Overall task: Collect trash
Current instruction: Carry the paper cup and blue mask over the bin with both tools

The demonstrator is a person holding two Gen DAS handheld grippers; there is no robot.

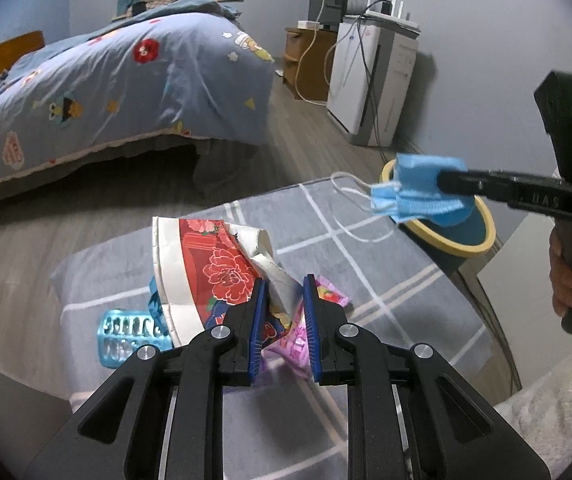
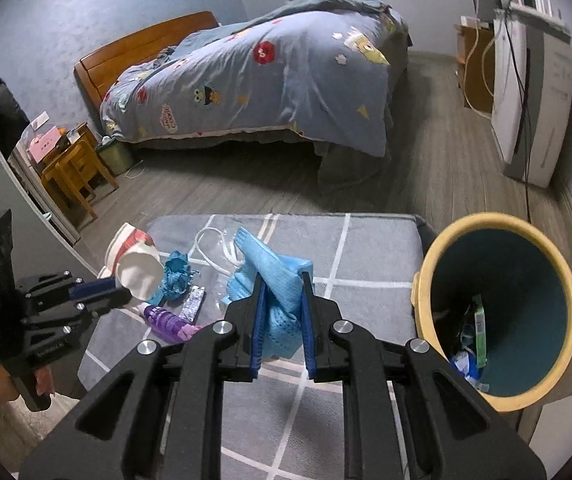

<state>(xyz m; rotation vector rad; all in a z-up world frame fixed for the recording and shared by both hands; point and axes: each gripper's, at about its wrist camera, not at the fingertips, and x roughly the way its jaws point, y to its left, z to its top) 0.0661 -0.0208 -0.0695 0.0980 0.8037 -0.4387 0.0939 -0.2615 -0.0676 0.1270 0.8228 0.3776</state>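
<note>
I have my right gripper [image 2: 282,312] clamped on a blue face mask [image 2: 276,280] and my left gripper [image 1: 284,320] clamped on a crushed paper cup [image 1: 210,264], both lifted, bin [image 2: 497,396] at three o'clock already part-filled, wrappers [image 2: 184,304] left on the table [image 2: 365,248].

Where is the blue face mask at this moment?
The blue face mask is clamped in the right gripper, held above the grey checked mat, left of the yellow-rimmed bin.
</note>
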